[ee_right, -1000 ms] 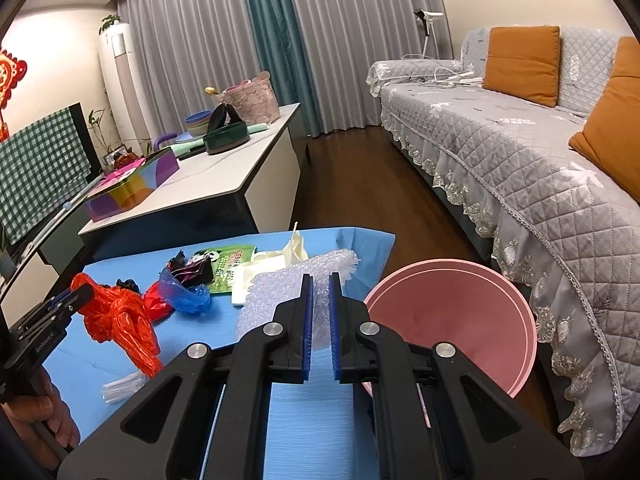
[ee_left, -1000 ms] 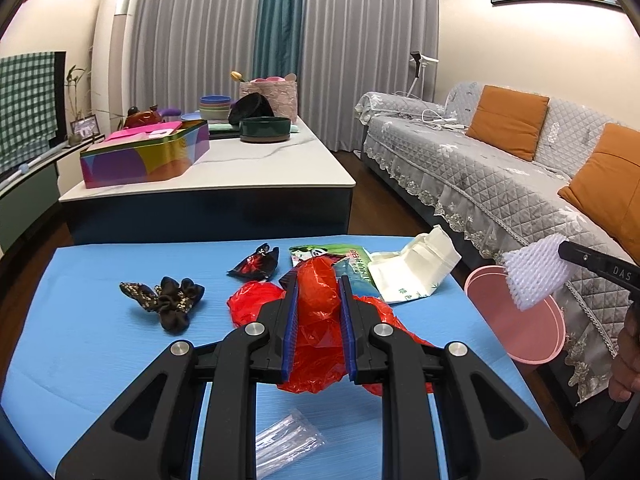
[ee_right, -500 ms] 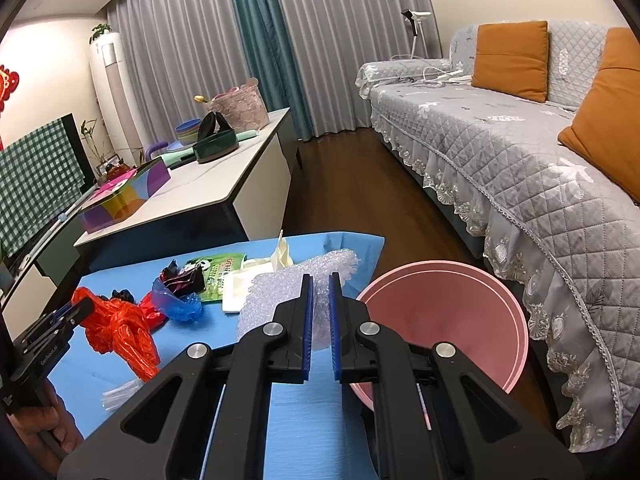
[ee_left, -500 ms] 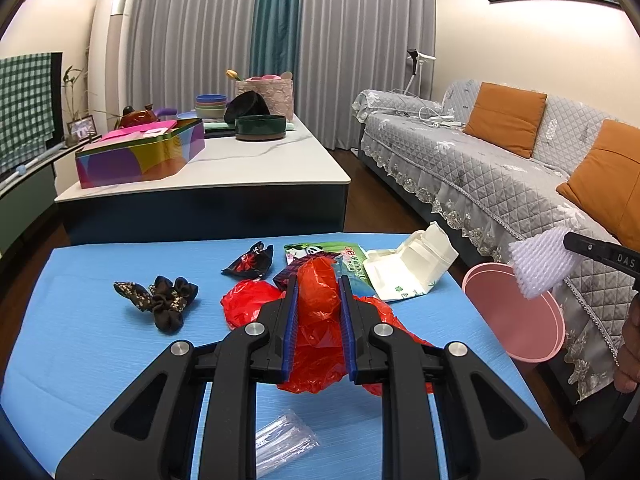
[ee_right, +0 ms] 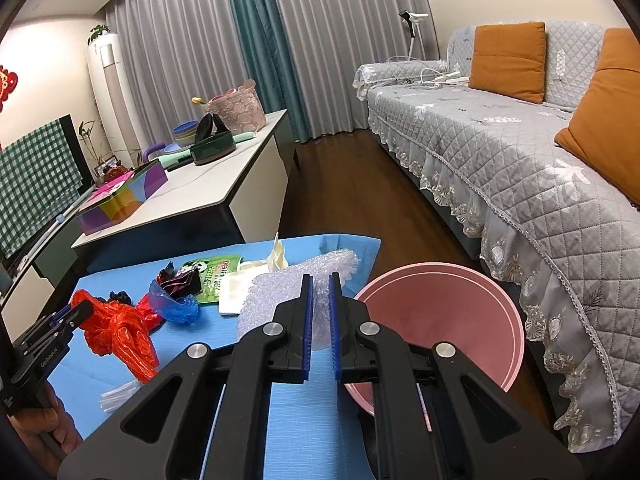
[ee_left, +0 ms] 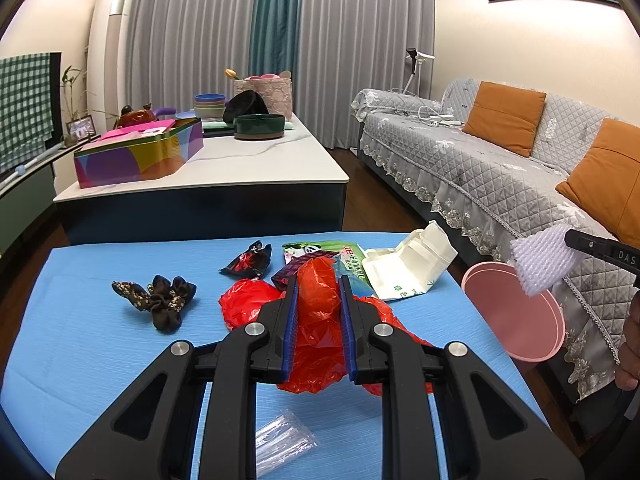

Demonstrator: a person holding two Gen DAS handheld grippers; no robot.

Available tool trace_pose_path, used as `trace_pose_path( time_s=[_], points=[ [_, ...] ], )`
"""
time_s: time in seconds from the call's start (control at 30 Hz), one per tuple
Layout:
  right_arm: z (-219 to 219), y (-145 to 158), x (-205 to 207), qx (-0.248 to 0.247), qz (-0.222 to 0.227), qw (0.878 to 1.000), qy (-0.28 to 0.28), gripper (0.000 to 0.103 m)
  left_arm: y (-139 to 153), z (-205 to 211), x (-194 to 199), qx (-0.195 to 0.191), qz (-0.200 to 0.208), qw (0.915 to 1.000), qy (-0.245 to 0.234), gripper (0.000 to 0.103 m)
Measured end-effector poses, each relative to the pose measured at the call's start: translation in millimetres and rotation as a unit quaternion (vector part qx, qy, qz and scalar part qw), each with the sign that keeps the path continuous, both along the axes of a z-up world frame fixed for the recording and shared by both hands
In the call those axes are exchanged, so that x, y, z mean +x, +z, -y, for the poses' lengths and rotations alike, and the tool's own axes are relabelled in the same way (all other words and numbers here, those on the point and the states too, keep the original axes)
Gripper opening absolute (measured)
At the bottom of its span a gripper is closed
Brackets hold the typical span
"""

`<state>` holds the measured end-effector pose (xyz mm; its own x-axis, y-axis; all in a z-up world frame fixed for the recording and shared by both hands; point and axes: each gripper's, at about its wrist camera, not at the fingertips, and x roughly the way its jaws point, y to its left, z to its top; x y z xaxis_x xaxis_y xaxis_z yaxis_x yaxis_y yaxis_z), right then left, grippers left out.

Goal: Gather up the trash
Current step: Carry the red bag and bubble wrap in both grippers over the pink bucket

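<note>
Pinching a crumpled red plastic bag [ee_left: 318, 320] between its blue pads, the left gripper [ee_left: 318, 312] fills the lower centre of the left wrist view; the bag bulges up between the fingers and spills over the blue table cover [ee_left: 80, 344] beneath.

Right gripper [ee_right: 320, 312]: lower centre of the right wrist view, pads pressed onto a sheet of white bubble wrap [ee_right: 280, 292], which sticks out ahead of the fingers. In the left wrist view the same wrap shows at the right edge, just above the rim of the pink bin [ee_left: 516, 320].

Pink bin: lower right of both views, beside the table's right edge, its mouth open.

Loose items on the blue cover, left wrist view:
- dark fabric scrunchie [ee_left: 160, 300], left of centre;
- small black and red wrapper [ee_left: 248, 258], above the red bag;
- green packet with a panda print [ee_left: 320, 250], upper centre, partly behind the bag;
- flattened white carton [ee_left: 408, 266], right of the green packet, touching it;
- clear plastic wrapper [ee_left: 284, 446], bottom centre, under the gripper's frame.

Right wrist view only: a scrap of blue plastic [ee_right: 172, 300], between the red bag and the green packet.

A person's hand [ee_right: 36, 428] grips the left tool's handle at the lower left corner of the right wrist view.
</note>
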<state>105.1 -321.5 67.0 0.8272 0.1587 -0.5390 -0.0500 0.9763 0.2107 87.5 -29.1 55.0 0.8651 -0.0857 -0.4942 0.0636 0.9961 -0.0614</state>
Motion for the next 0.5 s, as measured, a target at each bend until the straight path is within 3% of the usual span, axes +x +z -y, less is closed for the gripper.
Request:
trace_pose_path(
  time_s=[0.5],
  points=[
    [10.7,5.7,-0.4,0.002,0.004,1.000,-0.012,0.008,-0.6,13.5,0.1,0.004,-0.002,0.9999,-0.016,0.019]
  ],
)
